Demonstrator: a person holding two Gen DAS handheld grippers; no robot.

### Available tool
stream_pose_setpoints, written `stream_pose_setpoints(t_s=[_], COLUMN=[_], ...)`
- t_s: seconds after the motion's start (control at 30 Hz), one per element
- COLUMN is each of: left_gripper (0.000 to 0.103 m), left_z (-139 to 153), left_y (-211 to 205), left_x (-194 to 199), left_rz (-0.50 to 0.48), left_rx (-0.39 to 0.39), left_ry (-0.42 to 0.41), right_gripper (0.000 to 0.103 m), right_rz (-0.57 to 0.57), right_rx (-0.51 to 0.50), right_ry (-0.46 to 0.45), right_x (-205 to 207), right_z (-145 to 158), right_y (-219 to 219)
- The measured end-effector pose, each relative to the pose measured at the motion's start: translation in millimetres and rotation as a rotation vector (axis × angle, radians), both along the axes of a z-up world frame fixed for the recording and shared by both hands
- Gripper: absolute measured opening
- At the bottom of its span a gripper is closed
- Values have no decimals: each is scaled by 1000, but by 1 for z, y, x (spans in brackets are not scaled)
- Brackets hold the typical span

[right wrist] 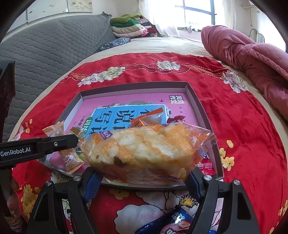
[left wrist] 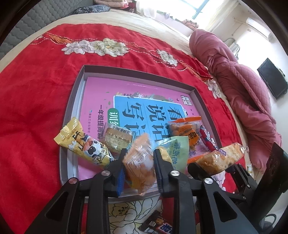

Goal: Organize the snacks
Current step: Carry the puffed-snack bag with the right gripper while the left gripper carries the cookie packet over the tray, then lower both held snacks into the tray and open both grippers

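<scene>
My left gripper [left wrist: 139,165] jaws sit narrow around an orange cake pack [left wrist: 139,162]; pads look just off it, pack tilted over the tray's [left wrist: 203,100] 6 o'clock edge. My right gripper [right wrist: 144,176] jaws are wide and clamped on a rice cake pack [right wrist: 144,149], held above the tray's 5 o'clock corner. In the tray: pink book [left wrist: 100,93], yellow snack [left wrist: 84,144] at 7 o'clock, orange bag [left wrist: 189,131] at 4. The tray is on the bed [right wrist: 243,126].

A bedroom in a home: a bed under a red flowered blanket [right wrist: 225,111], a grey quilted headboard [right wrist: 45,46] at far left, a bunched pink quilt [right wrist: 252,59] at right, folded clothes [right wrist: 129,25] by the window [right wrist: 198,12].
</scene>
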State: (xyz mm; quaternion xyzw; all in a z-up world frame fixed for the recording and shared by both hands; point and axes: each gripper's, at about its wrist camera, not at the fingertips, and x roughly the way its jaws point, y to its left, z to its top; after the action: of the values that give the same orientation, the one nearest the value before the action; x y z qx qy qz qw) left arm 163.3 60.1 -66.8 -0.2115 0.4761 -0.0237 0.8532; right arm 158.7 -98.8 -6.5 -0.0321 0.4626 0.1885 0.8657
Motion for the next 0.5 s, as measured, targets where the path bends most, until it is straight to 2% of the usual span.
stream_pose_setpoints(t_s=[0.07,0.23,0.33,0.5], left_gripper=[38,40,46,48], left_z=[1,2,4,5], left_y=[0,1,1,2], left_x=[-1,-1,-2,-2], left_rz=[0,2,4,6], left_rx=[1,0,2,-3], left_ry=[-2,-2,-4,-1], right_gripper=[79,80,80,80], right_rz=[-6,-12,-17,-28], right_rx=[4,7,7,8], right_ry=[-2,-16,-22,-30], right_x=[0,-2,-2,-1], right_z=[1,5,8,11], right_y=[-1,-4,-5,-9])
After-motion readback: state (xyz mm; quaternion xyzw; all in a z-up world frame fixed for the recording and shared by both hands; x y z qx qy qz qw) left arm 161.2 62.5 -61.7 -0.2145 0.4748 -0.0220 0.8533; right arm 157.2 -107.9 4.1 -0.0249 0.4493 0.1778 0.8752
